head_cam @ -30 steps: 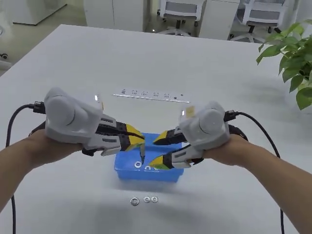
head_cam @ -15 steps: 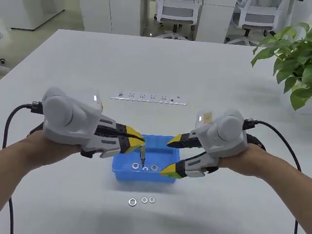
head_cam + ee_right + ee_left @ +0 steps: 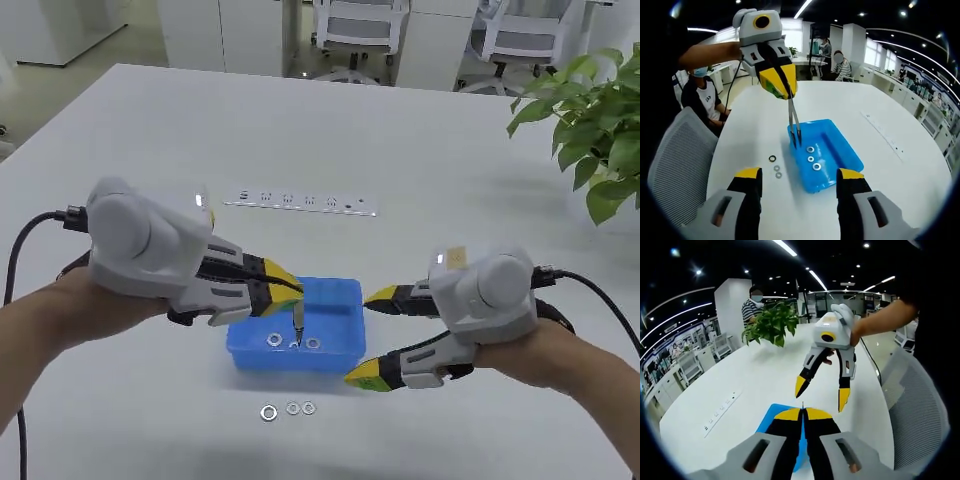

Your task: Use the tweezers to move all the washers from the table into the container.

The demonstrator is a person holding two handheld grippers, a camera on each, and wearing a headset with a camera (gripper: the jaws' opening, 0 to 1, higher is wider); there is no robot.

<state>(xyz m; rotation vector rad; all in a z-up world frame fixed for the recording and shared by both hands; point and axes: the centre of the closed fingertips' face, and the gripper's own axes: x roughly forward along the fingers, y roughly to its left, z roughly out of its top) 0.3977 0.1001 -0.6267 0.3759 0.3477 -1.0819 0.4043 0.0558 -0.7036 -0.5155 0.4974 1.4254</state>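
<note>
Left hand-held gripper (image 3: 288,288): clamped shut on the tweezers (image 3: 297,325), whose tips point down into the blue container (image 3: 345,295).
Right hand-held gripper (image 3: 366,338): jaws wide apart, holding nothing (just right of the container).
Stored washers (image 3: 313,344): three, along the container's near side.
Loose washers (image 3: 291,408): three on the table (image 3: 450,180), just near of the container.

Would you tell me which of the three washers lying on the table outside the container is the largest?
The left-end washer in the head view; its ring is visibly wider than the middle washer and the right-end washer.
</note>
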